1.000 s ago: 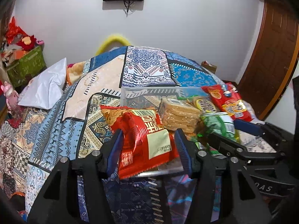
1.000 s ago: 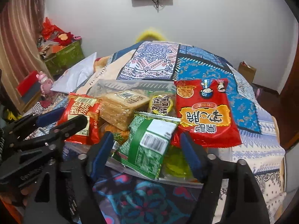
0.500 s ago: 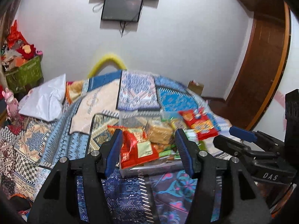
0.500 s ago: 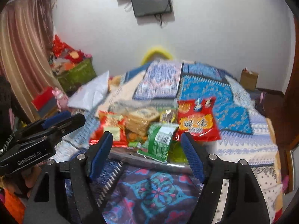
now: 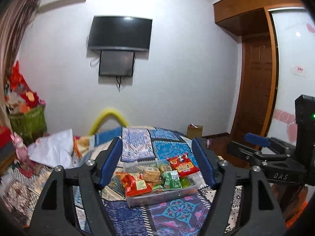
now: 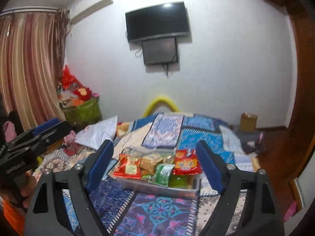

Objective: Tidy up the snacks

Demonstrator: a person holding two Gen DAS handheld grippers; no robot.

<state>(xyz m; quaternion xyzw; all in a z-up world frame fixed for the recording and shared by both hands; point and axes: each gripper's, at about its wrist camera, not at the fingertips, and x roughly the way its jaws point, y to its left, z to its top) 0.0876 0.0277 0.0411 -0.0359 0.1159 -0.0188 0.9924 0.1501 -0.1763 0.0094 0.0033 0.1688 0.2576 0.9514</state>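
Snacks (image 5: 157, 179) piled in clear bin (image 5: 163, 196) on bed (image 5: 135, 147), overfilled. Left gripper (image 5: 157, 165) and right gripper (image 6: 155, 167) both spread, empty, well back. Risk: loose top packets sliding off if bin gets nudged on soft quilt.

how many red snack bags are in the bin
2. One red bag lies at the bin's left end, the other red bag at its far right corner. More may be hidden underneath.

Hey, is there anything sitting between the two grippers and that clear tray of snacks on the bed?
Nothing visible does. The left gripper and right gripper are both open and empty, with only patterned bedspread before the tray.
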